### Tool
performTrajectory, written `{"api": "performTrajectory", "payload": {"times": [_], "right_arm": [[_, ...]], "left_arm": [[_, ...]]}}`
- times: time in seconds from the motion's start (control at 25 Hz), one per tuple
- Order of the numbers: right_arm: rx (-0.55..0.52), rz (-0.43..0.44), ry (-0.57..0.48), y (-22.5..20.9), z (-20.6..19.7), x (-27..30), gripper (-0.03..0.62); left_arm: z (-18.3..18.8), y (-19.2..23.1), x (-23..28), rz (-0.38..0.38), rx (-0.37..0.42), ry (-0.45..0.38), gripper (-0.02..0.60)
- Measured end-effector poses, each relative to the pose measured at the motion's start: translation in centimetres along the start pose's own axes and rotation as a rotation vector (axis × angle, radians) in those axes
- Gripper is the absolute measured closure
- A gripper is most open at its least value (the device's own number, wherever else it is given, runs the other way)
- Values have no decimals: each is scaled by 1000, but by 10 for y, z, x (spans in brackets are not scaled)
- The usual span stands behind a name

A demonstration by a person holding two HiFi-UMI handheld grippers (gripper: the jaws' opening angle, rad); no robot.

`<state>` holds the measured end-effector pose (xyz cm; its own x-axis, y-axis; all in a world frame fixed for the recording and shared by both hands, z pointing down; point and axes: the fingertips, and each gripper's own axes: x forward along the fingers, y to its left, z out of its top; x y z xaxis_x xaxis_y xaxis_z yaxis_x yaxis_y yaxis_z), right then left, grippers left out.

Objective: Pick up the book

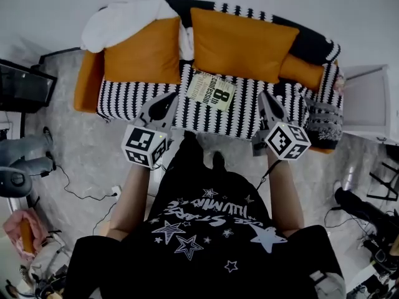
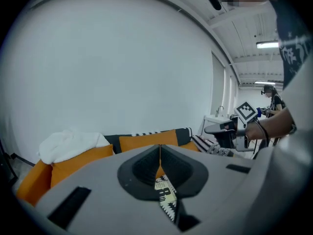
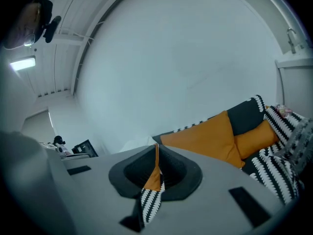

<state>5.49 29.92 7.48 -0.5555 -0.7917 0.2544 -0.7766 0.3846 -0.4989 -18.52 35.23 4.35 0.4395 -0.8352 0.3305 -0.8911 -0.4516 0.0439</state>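
The book [image 1: 212,90], pale with a large dark "8" on its cover, lies flat on the black-and-white striped sofa seat [image 1: 137,98], in front of the orange cushions. My left gripper [image 1: 169,98] hovers over the seat's front edge, just left of the book, its jaws shut and empty. My right gripper [image 1: 267,97] hangs right of the book, also shut on nothing. In the left gripper view the book [image 2: 165,192] shows through the slit below the closed tips [image 2: 160,153], and the right gripper [image 2: 230,131] appears at the right. The right gripper view has closed tips [image 3: 156,153] aimed at the cushions.
Two orange cushions [image 1: 143,52] [image 1: 240,42] lean on the sofa back, with a white blanket [image 1: 124,20] at the left end. A grey patterned cloth [image 1: 323,123] lies on the sofa's right end. A black cabinet [image 1: 22,86] stands left; cables run over the floor.
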Motion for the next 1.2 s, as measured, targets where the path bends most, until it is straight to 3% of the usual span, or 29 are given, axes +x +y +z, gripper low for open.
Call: {"api": "performTrajectory", "payload": {"times": [0.4, 0.72, 0.92, 1.2], "right_arm": [[20, -107, 31, 12, -14, 62, 559], [85, -254, -39, 10, 8, 96, 558], [134, -321, -32, 0, -4, 99, 557], [174, -368, 19, -28, -30, 106, 557]], "left_arm": [[-2, 61, 66, -127, -7, 45, 569], [18, 101, 111, -258, 17, 43, 569], [9, 105, 131, -327, 27, 73, 569], [-4, 108, 156, -348, 0, 98, 569]]}}
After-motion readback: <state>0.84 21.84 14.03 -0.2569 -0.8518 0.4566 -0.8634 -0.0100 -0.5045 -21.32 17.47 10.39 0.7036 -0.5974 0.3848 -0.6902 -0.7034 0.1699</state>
